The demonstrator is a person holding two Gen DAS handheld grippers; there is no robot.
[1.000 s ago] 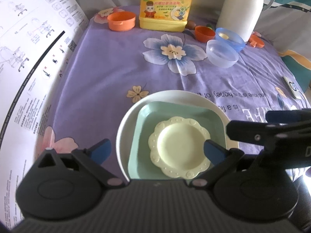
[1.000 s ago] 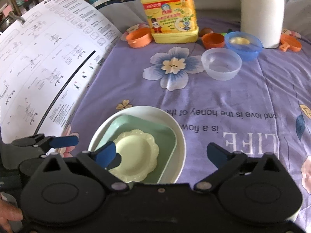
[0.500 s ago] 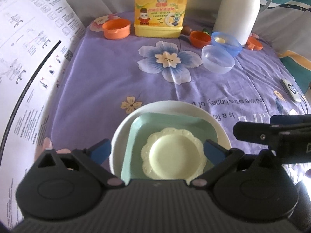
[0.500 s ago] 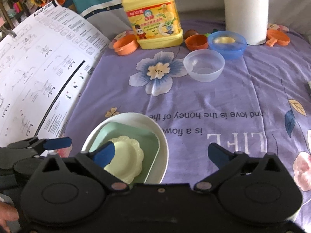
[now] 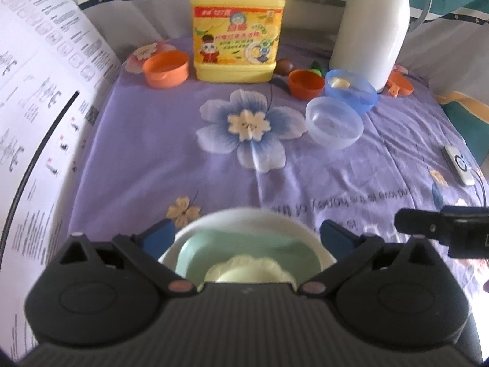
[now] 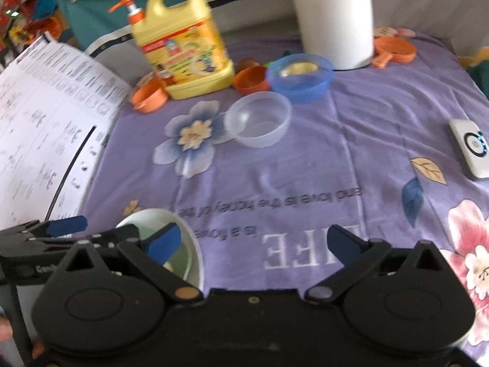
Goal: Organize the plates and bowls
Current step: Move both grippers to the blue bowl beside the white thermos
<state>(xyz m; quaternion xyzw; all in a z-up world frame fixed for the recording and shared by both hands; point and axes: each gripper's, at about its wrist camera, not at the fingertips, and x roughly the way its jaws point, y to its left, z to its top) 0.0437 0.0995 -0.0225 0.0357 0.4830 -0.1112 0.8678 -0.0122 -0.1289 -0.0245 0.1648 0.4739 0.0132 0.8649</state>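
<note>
A stack of plates lies on the purple flowered cloth at the near edge: a white round plate (image 5: 244, 217), a green square plate (image 5: 244, 246) in it, and a pale yellow scalloped plate (image 5: 250, 267) on top. My left gripper (image 5: 247, 235) hangs open just above the stack, holding nothing. In the right wrist view the white plate's rim (image 6: 191, 244) shows at lower left, behind one fingertip. My right gripper (image 6: 253, 241) is open over bare cloth, to the right of the stack. A clear bowl (image 5: 334, 122) and a blue bowl (image 5: 351, 91) stand at the far right.
Along the back stand a yellow detergent bottle (image 5: 238, 30), a white thermos (image 5: 373, 27), two orange cups (image 5: 166, 68) (image 5: 305, 84) and a small orange pan (image 6: 394, 50). A printed instruction sheet (image 5: 36, 122) covers the left side. A white device (image 6: 470, 146) lies at the right edge.
Both grippers have drawn back towards the near edge, so the plate stack sits lower in both views and is partly hidden by the gripper bodies. Both stay open.
</note>
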